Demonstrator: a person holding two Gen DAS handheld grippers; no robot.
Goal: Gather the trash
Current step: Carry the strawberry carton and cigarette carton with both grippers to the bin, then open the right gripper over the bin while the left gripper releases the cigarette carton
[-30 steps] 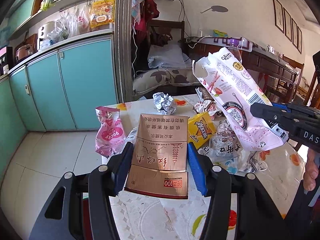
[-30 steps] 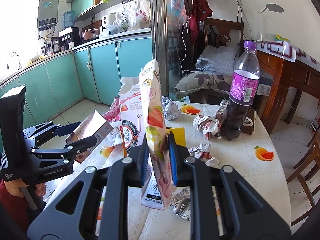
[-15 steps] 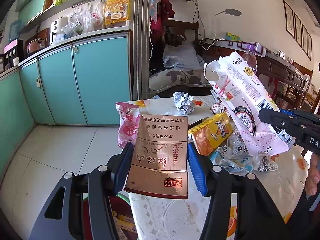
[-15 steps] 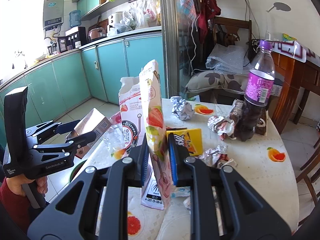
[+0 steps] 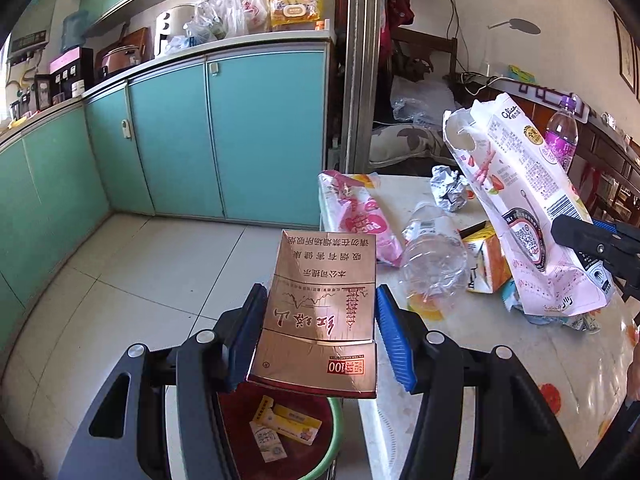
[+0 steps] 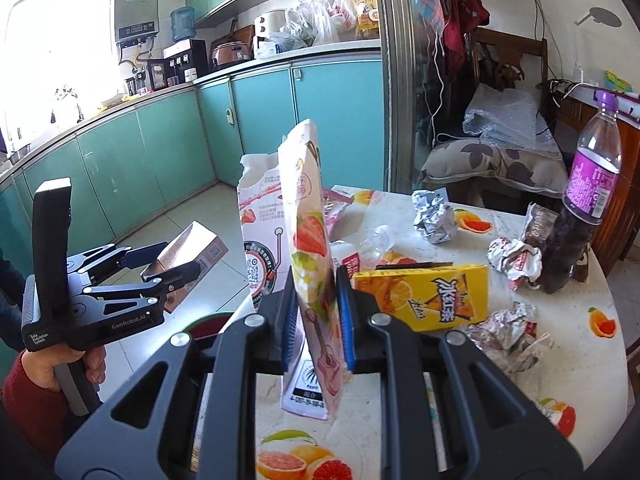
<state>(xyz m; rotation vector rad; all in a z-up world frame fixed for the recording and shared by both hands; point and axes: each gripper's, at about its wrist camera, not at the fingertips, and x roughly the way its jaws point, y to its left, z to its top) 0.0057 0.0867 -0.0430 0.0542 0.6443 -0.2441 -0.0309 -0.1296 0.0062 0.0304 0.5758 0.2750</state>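
Teal kitchen cabinets (image 5: 168,132) line the background, with a fruit-patterned table (image 6: 560,344) at 3 o'clock of the left view. Below the left gripper (image 5: 320,332), at 6 o'clock, a green-rimmed bin (image 5: 334,436) holds small yellow-and-white packets (image 5: 280,432). The left gripper's blue pads are closed against the sides of a copper cigarette box (image 5: 320,308) held over the bin. The right gripper (image 6: 318,320) is clamped on a strawberry snack bag (image 6: 312,248) above the table. A yellow drink carton (image 6: 424,296) lies on the table just beside it.
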